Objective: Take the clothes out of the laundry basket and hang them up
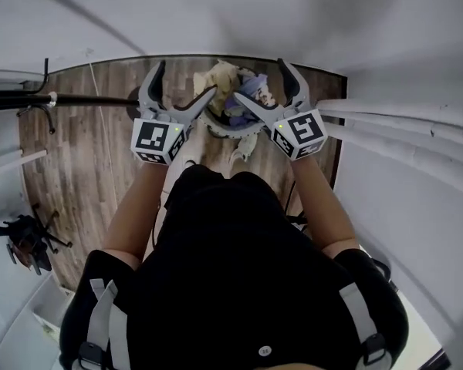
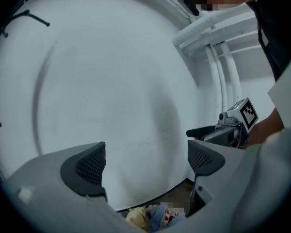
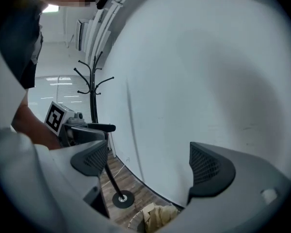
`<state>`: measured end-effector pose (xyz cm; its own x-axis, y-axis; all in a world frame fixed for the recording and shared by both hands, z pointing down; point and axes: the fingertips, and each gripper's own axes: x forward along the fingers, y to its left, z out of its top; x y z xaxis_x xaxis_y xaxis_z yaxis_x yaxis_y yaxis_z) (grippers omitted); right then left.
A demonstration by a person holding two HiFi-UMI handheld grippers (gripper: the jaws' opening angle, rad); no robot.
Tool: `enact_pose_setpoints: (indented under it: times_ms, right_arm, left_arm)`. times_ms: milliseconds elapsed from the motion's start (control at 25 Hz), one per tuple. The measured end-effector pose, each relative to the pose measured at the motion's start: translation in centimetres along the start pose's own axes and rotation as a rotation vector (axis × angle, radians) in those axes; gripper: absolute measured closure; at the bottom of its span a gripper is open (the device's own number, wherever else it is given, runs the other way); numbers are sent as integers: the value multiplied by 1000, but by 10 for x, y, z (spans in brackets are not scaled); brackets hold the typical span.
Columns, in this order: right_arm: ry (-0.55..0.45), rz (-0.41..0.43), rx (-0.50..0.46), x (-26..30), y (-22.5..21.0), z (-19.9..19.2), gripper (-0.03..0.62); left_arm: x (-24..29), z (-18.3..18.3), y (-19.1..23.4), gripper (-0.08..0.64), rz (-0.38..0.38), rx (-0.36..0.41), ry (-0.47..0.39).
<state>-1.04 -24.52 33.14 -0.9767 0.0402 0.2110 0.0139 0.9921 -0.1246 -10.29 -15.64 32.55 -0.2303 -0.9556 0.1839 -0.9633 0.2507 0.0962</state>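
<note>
In the head view, the laundry basket sits on the wood floor at the top centre of the frame, close to the white wall. It is piled with clothes, a beige piece on top and blue ones to its right. The left gripper and right gripper are held out side by side just above the basket, each with its jaws spread wide and nothing in them. A black coat stand runs in from the upper left. White pipes cross the right side.

In the left gripper view the two jaws stand well apart, with only bare wall between them. The heap of clothes peeks in at the bottom edge, below the jaws, and the other gripper shows at the right.

In the right gripper view the jaws are again wide and empty. The beige garment and a bit of basket rim sit at the bottom centre. The coat stand rises at the left, and the hooks that can be seen are bare.

By my reckoning the job has hardly begun. No garment is seen hanging, the basket looks full, and the first pick is yet to be made. Nothing blocks the reach down. The wall is close behind the basket, and the stand is off to one side.
</note>
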Motion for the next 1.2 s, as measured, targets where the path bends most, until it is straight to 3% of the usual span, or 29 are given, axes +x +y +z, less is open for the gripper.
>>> enact_pose_setpoints:
  times_ms: [280,520,760,1000,1200]
  right_arm:
    - [201,91,55,65,-52,-113,109]
    - [345,125,81,135,-63,-210,147]
    - [424,106,101,194,-83,-300,181]
    - [531,65,99,229,-100,-376,233]
    - [635,55,75,241,-109,-453,270]
  left_arm:
    - [44,-119,49,28,126,-112,172]
    - [66,-221,101,37,179,-207,277]
    - [106,-323,123,49,170,-295,383]
    - [127,-400,142,94,232,-408,448]
    - [143,-479,137,127,276,-460,548]
